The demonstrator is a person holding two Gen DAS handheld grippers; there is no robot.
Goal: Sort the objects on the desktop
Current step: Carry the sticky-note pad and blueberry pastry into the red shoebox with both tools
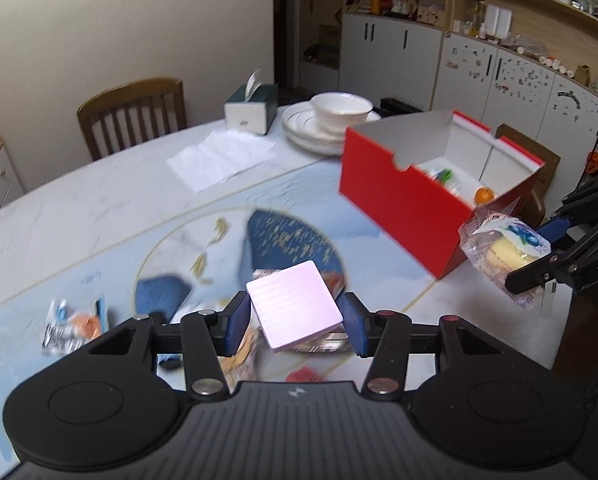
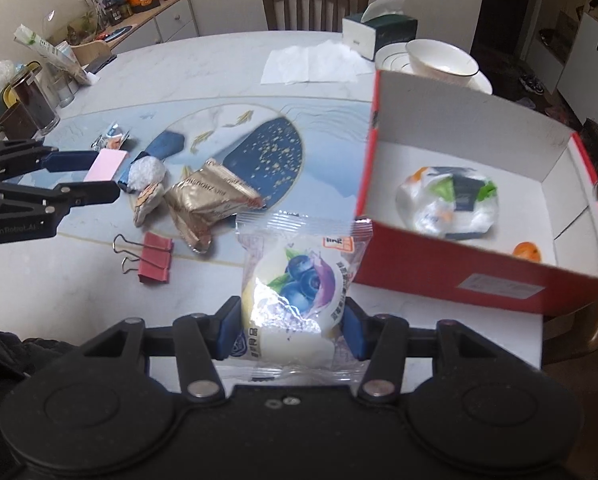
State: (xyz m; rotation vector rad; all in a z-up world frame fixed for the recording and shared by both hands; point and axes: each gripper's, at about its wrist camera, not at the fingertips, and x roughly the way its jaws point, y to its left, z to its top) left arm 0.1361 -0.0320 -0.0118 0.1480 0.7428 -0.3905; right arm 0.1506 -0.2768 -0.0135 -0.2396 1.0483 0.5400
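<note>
My left gripper is shut on a pink sticky-note pad and holds it above the table; the pad also shows in the right wrist view. My right gripper is shut on a blueberry snack packet, held just left of the red box. The box has a white inside with a wrapped snack and a small orange. In the left wrist view the box stands at the right with the packet beside its near corner.
On the table lie a gold packet, a red binder clip, a crumpled white wrapper and a small snack sachet. A tissue box, stacked plates with a bowl, napkins and a chair are behind.
</note>
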